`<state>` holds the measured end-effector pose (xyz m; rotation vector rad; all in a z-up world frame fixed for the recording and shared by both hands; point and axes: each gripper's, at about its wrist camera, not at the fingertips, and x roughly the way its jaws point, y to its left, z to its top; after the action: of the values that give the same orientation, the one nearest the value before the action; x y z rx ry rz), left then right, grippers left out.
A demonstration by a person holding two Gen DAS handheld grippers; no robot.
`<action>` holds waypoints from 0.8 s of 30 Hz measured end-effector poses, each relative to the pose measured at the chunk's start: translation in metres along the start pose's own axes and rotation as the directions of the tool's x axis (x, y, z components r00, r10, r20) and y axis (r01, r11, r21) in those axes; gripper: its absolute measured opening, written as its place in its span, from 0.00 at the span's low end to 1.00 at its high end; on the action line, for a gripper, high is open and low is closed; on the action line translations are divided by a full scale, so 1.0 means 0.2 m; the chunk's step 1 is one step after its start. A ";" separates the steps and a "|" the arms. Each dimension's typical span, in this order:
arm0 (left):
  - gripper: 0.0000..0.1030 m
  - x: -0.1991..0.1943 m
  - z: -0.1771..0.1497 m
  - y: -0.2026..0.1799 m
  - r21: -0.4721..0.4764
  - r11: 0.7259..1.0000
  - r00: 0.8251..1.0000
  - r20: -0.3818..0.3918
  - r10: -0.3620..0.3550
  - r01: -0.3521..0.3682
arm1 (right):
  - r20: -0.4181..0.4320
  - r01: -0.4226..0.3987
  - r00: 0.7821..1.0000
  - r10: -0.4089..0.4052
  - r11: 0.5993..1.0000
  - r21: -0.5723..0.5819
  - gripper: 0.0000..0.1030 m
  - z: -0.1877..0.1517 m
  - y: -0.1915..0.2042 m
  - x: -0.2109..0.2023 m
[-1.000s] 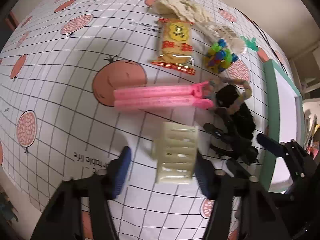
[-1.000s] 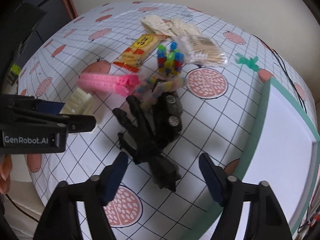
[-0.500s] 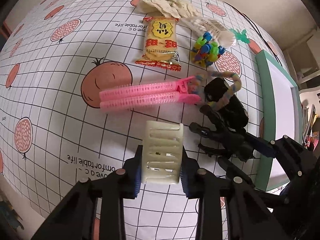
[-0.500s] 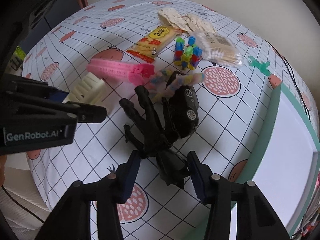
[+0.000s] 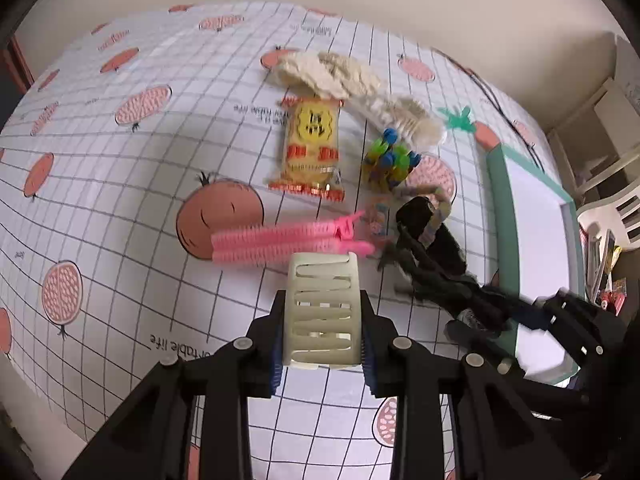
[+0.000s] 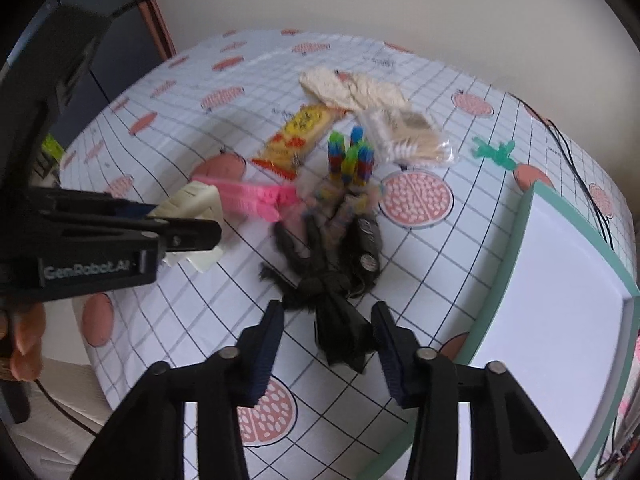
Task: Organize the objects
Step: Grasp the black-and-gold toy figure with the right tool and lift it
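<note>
The left gripper (image 5: 322, 354) clamps a cream hair claw clip (image 5: 321, 314) between its 2 blue-padded fingers (image 5: 277, 360), both pads pressed to the clip's sides; in the right wrist view the clip (image 6: 192, 216) looks lifted off the fruit-print tablecloth (image 5: 120, 208), though the gap under it is hard to judge. The right gripper (image 6: 328, 344) stands partly open around the stem of a black plastic hand-shaped toy (image 6: 320, 280); its pads sit just beside the toy, and contact cannot be told. A black toy car (image 6: 366, 246) lies touching the toy's right side, with a pastel beaded loop (image 5: 434, 216) draped over it. Just beyond the clip lies a pink hair clip (image 5: 280, 242); farther toward the far edge sit a yellow snack packet (image 5: 312, 152), a cluster of coloured building pieces (image 6: 350, 158), a bag of cotton swabs (image 6: 408, 140) and a cream knitted cloth (image 5: 328, 72). A green-rimmed white tray (image 6: 516, 248) occupies the table's right side.
</note>
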<state>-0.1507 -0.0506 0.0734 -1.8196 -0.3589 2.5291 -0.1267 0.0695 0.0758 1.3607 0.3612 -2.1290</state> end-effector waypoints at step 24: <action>0.31 -0.01 0.00 0.02 -0.045 0.999 0.998 0.058 -0.024 0.027 | 0.138 -0.080 0.987 0.086 0.996 -0.049 0.28 0.03 0.04 -0.17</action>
<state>-0.1501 -0.0538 0.0742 -1.7484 -0.4414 2.5816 -0.1151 0.0711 0.1098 1.1735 0.2872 -2.1216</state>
